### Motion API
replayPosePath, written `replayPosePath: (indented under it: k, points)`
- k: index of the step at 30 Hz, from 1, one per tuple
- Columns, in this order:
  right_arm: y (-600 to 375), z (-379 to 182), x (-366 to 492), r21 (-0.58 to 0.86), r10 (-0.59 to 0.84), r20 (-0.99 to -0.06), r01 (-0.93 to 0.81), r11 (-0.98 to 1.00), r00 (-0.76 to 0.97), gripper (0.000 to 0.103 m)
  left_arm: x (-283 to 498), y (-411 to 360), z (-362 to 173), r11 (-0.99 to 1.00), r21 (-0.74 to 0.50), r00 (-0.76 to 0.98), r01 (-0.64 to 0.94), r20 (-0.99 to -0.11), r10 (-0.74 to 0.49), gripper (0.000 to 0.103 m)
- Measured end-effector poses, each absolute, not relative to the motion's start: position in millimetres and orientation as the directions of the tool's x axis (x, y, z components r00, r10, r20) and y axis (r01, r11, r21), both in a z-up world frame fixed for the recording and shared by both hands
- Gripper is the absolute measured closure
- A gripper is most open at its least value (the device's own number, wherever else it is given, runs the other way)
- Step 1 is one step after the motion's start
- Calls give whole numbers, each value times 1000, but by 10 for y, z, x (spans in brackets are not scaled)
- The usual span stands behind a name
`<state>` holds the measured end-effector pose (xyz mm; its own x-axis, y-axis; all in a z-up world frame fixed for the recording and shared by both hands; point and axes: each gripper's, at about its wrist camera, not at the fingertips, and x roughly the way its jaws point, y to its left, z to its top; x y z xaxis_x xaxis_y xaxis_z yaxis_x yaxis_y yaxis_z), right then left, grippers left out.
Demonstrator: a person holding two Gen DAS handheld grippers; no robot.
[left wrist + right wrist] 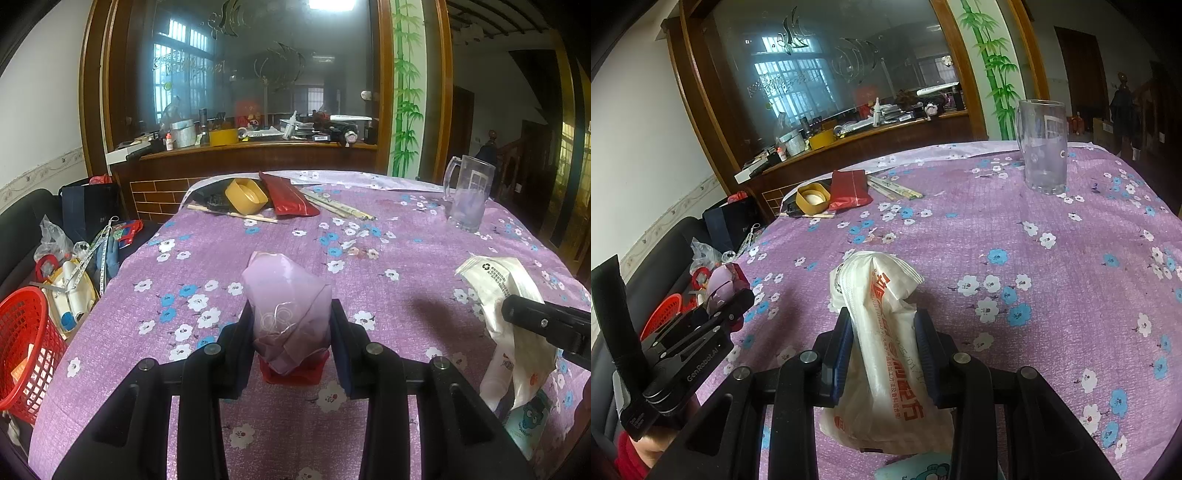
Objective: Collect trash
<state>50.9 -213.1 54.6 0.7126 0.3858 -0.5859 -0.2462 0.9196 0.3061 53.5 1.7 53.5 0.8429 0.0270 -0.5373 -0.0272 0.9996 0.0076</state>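
Purple flowered cloth covers the worktop (406, 236), and both pieces of trash are held up just over its near edge. The left tongs (291, 325) squeeze a soft, crinkly purple wrapper (288, 295), and the right tongs (882, 332) squeeze a light, floppy white bag (882, 295). Both look slippery, so I think pinching the bunched middle works best; a red basket (26, 339) sits left of the worktop.

A purple tablecloth (388, 236) with white and blue flowers carries a yellow bowl (246, 196), a red packet (288, 194), a translucent pink bag (291, 310) and a white bag (886, 332) printed orange.
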Motion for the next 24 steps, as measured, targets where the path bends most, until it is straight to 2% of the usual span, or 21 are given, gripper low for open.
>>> replayPosePath:
  k: [14,24]
  points:
    - [-2129,562,477,316,390,-584,-243,917,712,66,585,42,524,999,-13,830,-49,-557,34,67]
    - [-2152,605,435,312,381,-572,-236,920,726,66,433,81,728,997,-6,836,-82,-544,66,67]
